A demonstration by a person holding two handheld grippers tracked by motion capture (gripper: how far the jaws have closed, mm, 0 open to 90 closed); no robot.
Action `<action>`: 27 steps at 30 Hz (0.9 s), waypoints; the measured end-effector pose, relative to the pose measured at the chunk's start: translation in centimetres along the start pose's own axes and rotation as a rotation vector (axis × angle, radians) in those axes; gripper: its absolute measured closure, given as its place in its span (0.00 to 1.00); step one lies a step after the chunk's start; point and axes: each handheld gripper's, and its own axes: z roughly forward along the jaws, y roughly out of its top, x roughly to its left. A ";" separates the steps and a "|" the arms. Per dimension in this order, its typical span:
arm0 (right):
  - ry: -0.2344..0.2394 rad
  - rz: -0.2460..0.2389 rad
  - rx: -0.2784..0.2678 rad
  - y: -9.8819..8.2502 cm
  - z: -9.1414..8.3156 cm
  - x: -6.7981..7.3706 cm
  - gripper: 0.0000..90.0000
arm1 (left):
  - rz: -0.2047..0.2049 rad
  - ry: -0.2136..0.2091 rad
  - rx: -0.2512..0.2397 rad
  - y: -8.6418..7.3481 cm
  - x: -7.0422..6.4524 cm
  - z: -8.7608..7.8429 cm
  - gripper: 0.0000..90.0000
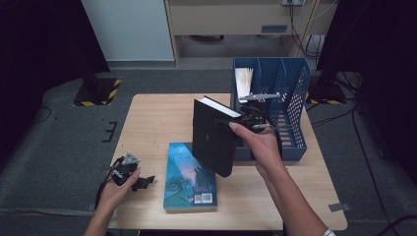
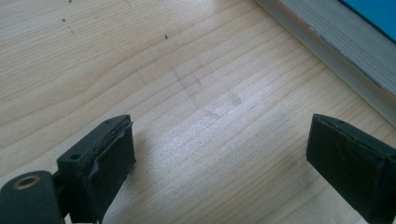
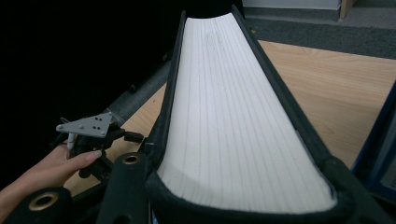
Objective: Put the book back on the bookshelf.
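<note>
A thick black-covered book hangs tilted above the table, and my right gripper is shut on it from the right side. In the right gripper view its white page edge runs away from me, with a jaw pressed on each cover and my right gripper clamped around it. A blue paperback lies flat on the table under the black book. My left gripper rests at the table's front left, open over bare wood, beside the paperback's page edge.
A blue mesh file rack stands at the back right of the wooden table, with white papers in its left slot. Its blue wall is close to the right of the held book. Grey floor surrounds the table.
</note>
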 end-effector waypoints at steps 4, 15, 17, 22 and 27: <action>-0.006 0.000 -0.006 -0.5 -1.2 -0.1 0.59 | -0.001 0.005 0.008 -0.1 0.0 0.1 0.08; -0.010 0.019 -0.017 -1.6 -3.6 -1.0 0.59 | 0.000 0.016 0.005 -0.2 0.1 0.1 0.07; -0.014 0.018 -0.016 -1.9 -4.0 -1.1 0.59 | 0.002 0.018 0.005 -0.2 0.1 0.2 0.07; -0.024 0.020 -0.023 -2.5 -5.1 -1.3 0.59 | 0.020 0.023 0.002 -0.3 0.0 0.2 0.06; -0.022 0.027 -0.030 -3.0 -6.1 -1.7 0.59 | 0.016 0.026 -0.001 -0.4 -0.1 0.3 0.06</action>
